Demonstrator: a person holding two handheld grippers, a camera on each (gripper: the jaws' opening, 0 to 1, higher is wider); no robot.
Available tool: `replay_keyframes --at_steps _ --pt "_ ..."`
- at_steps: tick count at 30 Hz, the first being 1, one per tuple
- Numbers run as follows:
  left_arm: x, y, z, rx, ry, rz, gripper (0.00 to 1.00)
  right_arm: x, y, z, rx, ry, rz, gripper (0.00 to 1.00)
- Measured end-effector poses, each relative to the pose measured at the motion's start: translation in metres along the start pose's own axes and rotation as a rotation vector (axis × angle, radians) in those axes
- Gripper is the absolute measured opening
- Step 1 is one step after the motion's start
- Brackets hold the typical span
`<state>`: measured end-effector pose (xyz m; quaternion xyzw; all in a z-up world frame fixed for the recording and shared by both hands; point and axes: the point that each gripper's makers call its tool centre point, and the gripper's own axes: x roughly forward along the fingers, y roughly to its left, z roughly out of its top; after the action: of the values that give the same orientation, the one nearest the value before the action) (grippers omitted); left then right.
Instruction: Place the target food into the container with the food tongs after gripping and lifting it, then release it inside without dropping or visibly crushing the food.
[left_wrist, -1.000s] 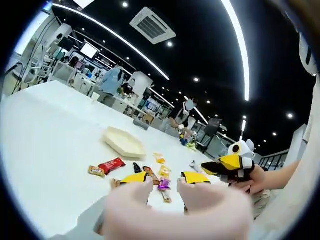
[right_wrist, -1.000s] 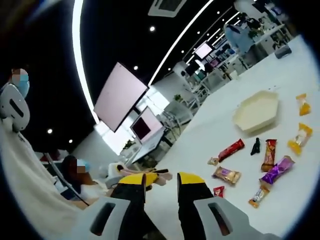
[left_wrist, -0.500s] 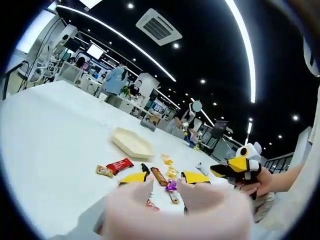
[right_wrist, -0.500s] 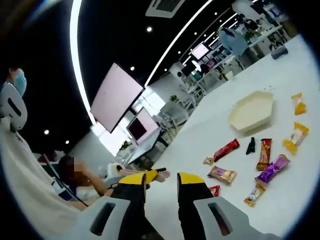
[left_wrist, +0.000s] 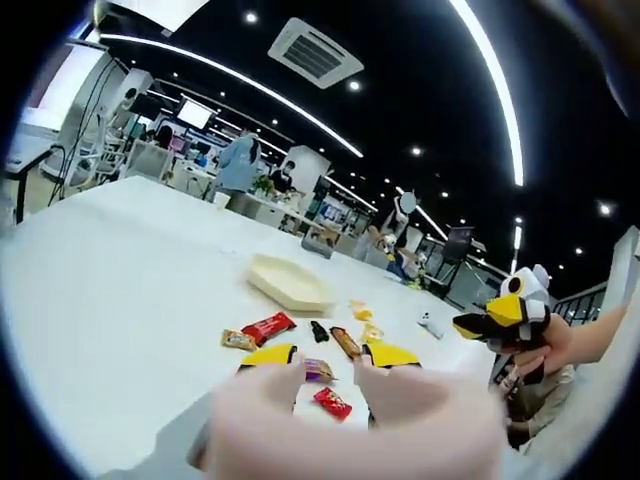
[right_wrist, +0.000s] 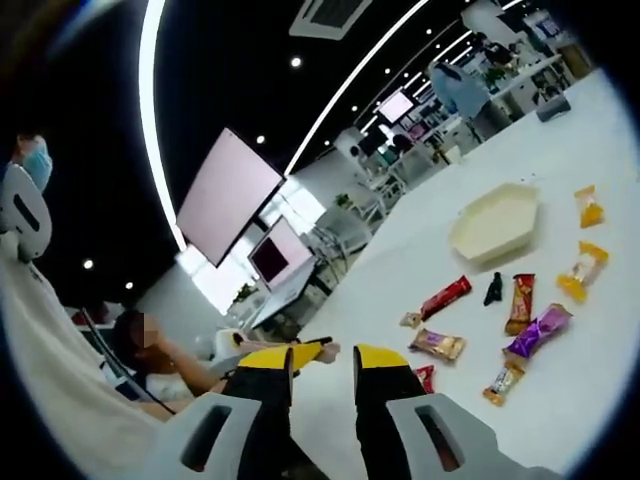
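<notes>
Several wrapped snacks lie on the white table (left_wrist: 120, 290): a red bar (left_wrist: 268, 326), a gold one (left_wrist: 238, 340), a brown bar (left_wrist: 345, 342), a purple one (left_wrist: 318, 370) and a small red one (left_wrist: 332, 402). Behind them sits the cream hexagonal container (left_wrist: 288, 283). My left gripper (left_wrist: 328, 358) hovers open just short of the snacks, holding nothing. A hand holds my right gripper (left_wrist: 480, 325) up at the right. In the right gripper view, the right gripper (right_wrist: 322, 360) is open and empty, well back from the container (right_wrist: 492, 224), red bar (right_wrist: 440, 298) and purple snack (right_wrist: 537, 335).
Yellow packets (right_wrist: 587, 208) (right_wrist: 577, 273) lie at the far side of the spread, a small black item (right_wrist: 494, 288) beside the brown bar (right_wrist: 521, 302). A small white object (left_wrist: 427, 322) sits past the snacks. Desks, screens and people fill the room behind.
The left gripper view has dropped and closed in on the snacks, so the small red one now shows between its jaws. The right gripper view has shifted slightly. Both grippers stay open.
</notes>
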<state>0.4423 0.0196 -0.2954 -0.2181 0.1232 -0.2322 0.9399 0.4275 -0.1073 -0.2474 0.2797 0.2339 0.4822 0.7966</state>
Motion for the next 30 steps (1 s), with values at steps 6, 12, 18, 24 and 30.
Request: replay_keyframes --at_steps 6,12,18,24,30 --pt "0.001 0.012 -0.004 0.001 0.013 0.041 0.25 0.003 -0.005 -0.004 0.003 0.013 -0.003 0.23" --pt "0.001 0.022 -0.008 -0.022 0.025 0.078 0.25 0.011 -0.005 0.005 0.002 0.011 0.008 0.24" --pt "0.002 0.023 -0.006 -0.01 0.02 0.086 0.25 0.014 -0.006 0.005 -0.003 0.019 0.013 0.24" --pt "0.006 0.027 -0.006 -0.008 0.023 0.091 0.25 0.011 -0.01 0.006 0.003 0.013 -0.001 0.24" --pt "0.006 0.028 -0.004 -0.002 0.016 0.093 0.25 0.009 -0.013 0.004 0.001 0.011 -0.012 0.24"
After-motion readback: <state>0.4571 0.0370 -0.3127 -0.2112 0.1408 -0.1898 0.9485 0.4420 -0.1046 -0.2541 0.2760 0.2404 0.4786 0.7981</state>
